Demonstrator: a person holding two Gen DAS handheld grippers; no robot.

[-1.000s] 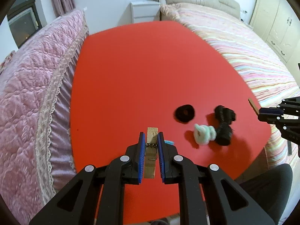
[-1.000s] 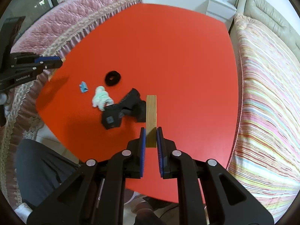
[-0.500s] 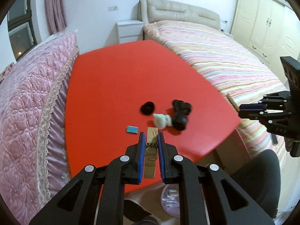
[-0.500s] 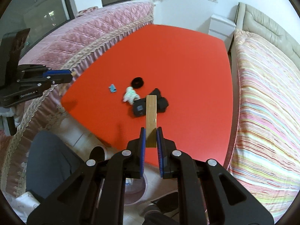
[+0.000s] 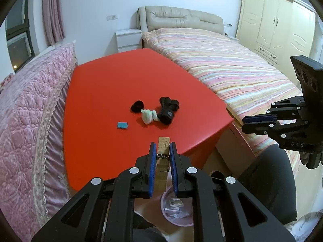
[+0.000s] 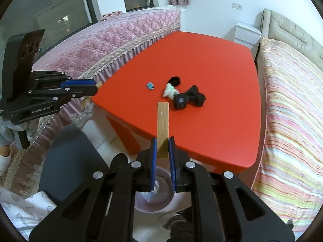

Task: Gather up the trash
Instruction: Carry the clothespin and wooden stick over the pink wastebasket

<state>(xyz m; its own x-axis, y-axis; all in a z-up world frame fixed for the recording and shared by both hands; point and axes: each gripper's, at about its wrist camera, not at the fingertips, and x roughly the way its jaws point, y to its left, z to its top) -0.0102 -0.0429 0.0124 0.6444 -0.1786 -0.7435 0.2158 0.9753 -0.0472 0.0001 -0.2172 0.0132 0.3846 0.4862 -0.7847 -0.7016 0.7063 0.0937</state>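
**Two clothespin halves held over the bin, scraps still on the red surface**

Nearest, at the bottom centre of each wrist view, sits a pale pink waste bin [image 5: 177,207] with crumpled paper in it, on the floor just below the jaws. The left hand-held gripper [image 5: 162,161] is clamped narrow on a wooden clothespin [image 5: 163,157], its wire spring showing between the blue pads. The right hand-held gripper [image 6: 162,153] is likewise pinched tight on a plain wooden strip [image 6: 162,125] that sticks out forward. Both pieces look light, stiff and dry; held by the flat faces near one end they should not slip, and I'd expect them to drop cleanly once the jaws part.

Farther off, mid-frame on the red surface [image 5: 113,84], lies what is left: a small blue scrap [image 5: 122,125], a soft whitish-green wad [image 5: 148,116], a black ring-shaped scrunchie [image 5: 137,106] and a bulkier black object [image 5: 168,111] touching the wad. The scrap is thin and flat, so likely fiddly to pinch; the wad and ring would squash easily and can be taken across the middle.

Beyond, beds flank the surface.
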